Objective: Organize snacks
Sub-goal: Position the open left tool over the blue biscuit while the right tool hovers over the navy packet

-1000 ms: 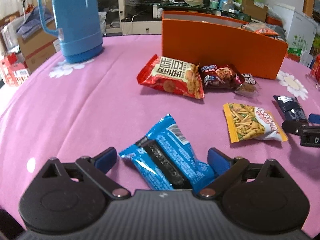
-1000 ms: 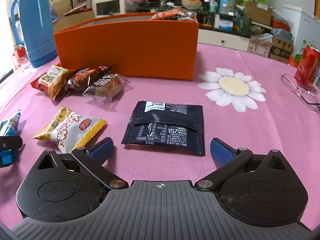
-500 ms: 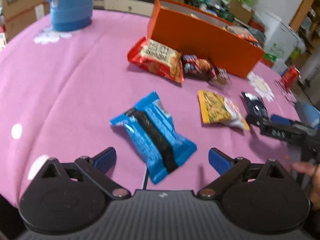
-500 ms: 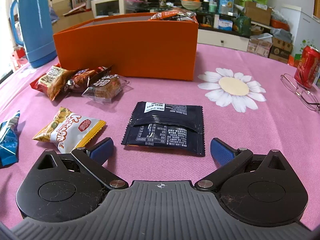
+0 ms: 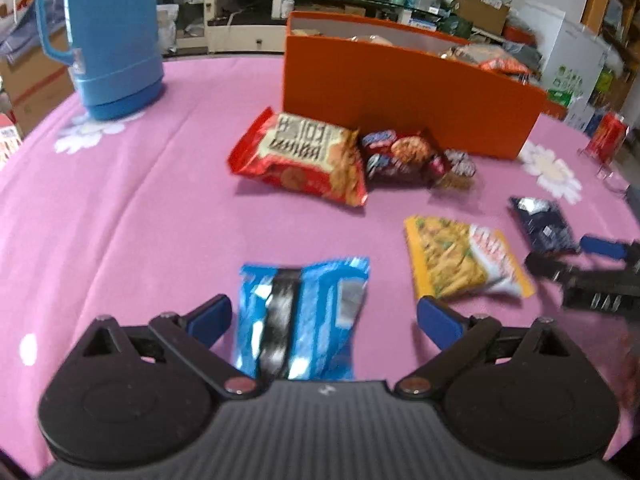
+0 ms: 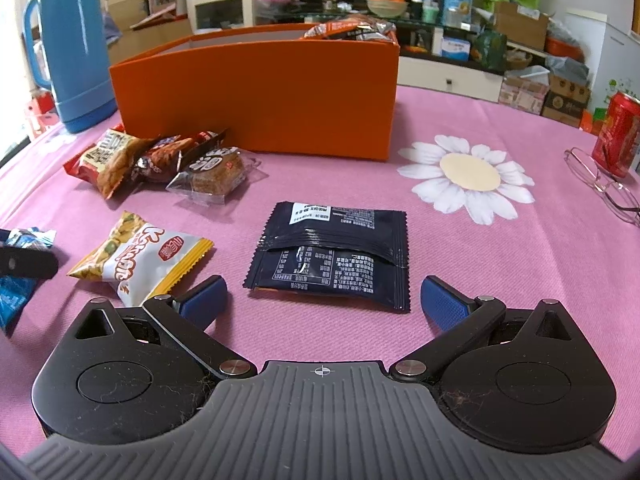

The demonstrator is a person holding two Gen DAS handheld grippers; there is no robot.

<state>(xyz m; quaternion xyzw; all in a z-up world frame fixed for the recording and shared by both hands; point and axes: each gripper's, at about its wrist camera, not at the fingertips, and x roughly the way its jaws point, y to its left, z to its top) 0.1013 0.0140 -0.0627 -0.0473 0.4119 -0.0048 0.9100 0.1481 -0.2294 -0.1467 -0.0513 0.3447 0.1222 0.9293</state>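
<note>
While both grippers stand spread, the left gripper (image 5: pixel 324 318) frames the blue snack packet (image 5: pixel 302 316) and the right gripper (image 6: pixel 323 297) faces the dark navy packet (image 6: pixel 334 254), both flat on the pink surface (image 6: pixel 460 264). Thin slippery foil (no edge raised) could slide away, missing the orange box (image 6: pixel 256 92).

- Tabletop (image 6: pixel 460 264): pink woven cloth, matt, fine-grained.
- Dark snack packet (image 6: pixel 332 256): glossy crinkled foil-plastic.
- Blue packet (image 5: pixel 300 312): shiny film (blurred).
- Orange box (image 6: pixel 256 92): smooth matt card.
- Fingers (image 6: pixel 442 304): blue textured pads, black matt plastic arms.
</note>
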